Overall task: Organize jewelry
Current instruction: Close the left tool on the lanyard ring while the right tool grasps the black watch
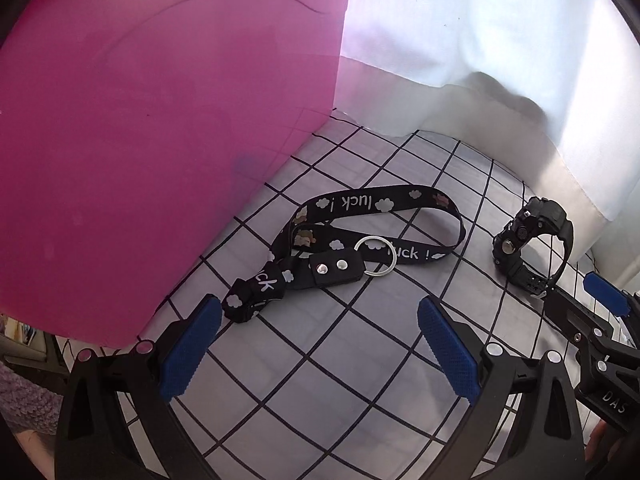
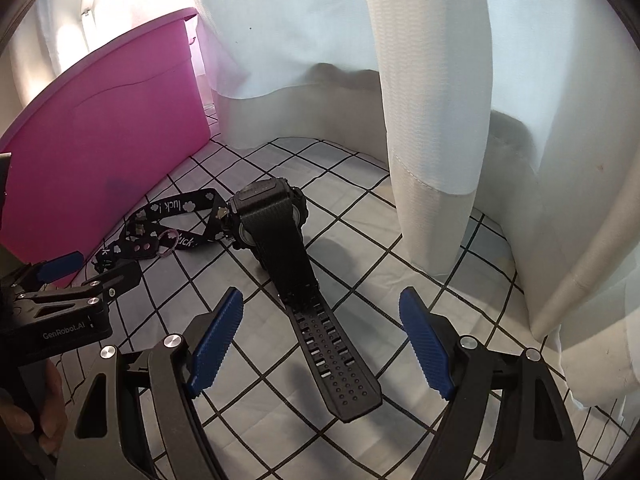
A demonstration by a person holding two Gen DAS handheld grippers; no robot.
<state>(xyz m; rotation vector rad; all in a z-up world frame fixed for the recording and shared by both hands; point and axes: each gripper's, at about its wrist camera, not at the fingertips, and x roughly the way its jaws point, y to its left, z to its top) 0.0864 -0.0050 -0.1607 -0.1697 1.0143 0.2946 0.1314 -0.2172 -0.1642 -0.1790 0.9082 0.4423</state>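
A black "luck!" lanyard strap (image 1: 360, 236) with a silver key ring (image 1: 376, 258) lies on the grid-patterned cloth (image 1: 320, 360), just ahead of my open, empty left gripper (image 1: 320, 320). It also shows in the right wrist view (image 2: 168, 224). A black wristwatch (image 1: 532, 240) stands on its side to the right. In the right wrist view the watch (image 2: 272, 216) has its strap (image 2: 332, 352) stretched between the fingers of my open, empty right gripper (image 2: 322, 312).
A pink plastic bin (image 1: 160, 120) stands at the left, close to the lanyard; it also shows in the right wrist view (image 2: 100, 160). White curtains (image 2: 436, 100) hang at the back and right. The right gripper (image 1: 600, 320) shows at the left view's right edge.
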